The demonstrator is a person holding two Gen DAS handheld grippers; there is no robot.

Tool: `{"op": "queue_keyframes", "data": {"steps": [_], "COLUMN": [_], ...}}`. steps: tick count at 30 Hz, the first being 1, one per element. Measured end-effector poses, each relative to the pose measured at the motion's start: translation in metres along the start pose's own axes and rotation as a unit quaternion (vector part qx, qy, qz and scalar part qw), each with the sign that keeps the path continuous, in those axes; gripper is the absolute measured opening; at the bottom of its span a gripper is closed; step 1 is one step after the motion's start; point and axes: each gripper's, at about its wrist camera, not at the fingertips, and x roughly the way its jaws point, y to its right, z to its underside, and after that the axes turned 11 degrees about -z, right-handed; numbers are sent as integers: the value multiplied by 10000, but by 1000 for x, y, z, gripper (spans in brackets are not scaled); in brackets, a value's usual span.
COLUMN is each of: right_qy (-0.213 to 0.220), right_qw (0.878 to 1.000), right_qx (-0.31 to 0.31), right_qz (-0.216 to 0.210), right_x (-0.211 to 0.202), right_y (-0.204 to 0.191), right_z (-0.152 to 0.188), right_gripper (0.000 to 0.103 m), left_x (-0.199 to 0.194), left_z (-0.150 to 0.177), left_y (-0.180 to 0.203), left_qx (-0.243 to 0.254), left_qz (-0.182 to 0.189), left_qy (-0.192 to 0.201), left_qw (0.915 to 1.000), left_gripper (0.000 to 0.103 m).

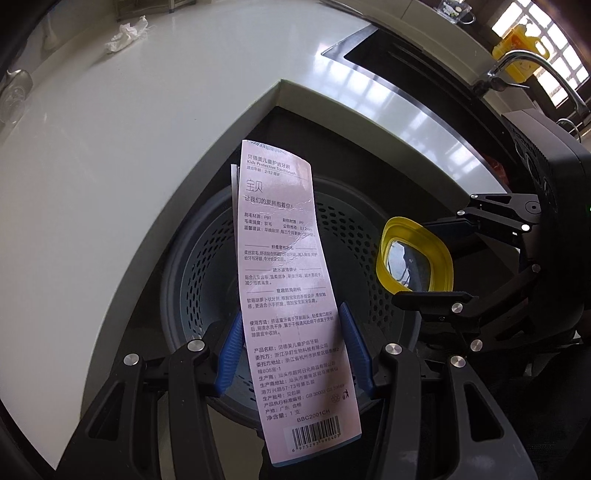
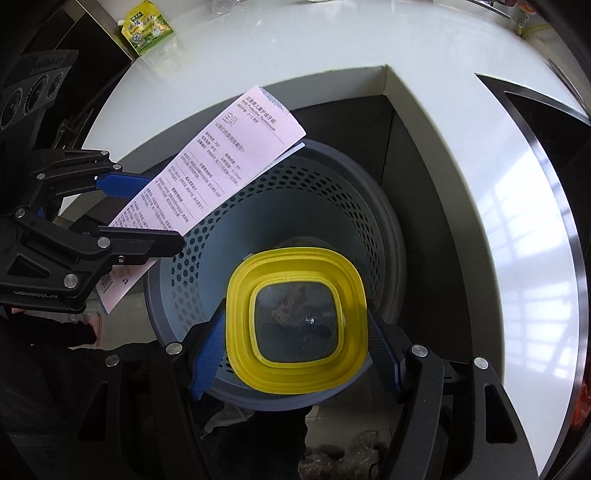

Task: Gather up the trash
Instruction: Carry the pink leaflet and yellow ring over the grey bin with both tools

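My left gripper (image 1: 291, 347) is shut on a long pink toothbrush package card (image 1: 291, 295) and holds it upright over a grey perforated trash basket (image 1: 207, 266). The card (image 2: 207, 181) and left gripper (image 2: 147, 210) also show in the right wrist view. My right gripper (image 2: 295, 354) is shut on a yellow-rimmed clear cup (image 2: 297, 321), held over the same basket (image 2: 314, 195). The cup (image 1: 413, 254) and right gripper (image 1: 436, 258) show at the right of the left wrist view.
The basket stands on the floor in the notch of a white counter (image 1: 129, 147). A crumpled tissue (image 1: 127, 33) and a green-yellow drink pouch (image 2: 147, 26) lie on the counter. A sink (image 1: 406, 59) with a faucet (image 1: 532, 70) is at the right.
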Motion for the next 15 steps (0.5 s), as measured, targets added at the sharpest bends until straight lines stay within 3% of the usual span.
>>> {"op": "queue_keyframes", "data": {"steps": [15], "right_qy": [-404], "right_qw": [9990], "right_qx": [161], "right_qz": [74], "right_x": [33], "right_y": [0], "right_z": [-5], "right_gripper": [67], "left_x": [42], "left_z": [6], "left_y": [5], "left_qx": [287], "left_qz": [114], "left_qy": [-319], "left_qw": [9990], "left_gripper": [49]}}
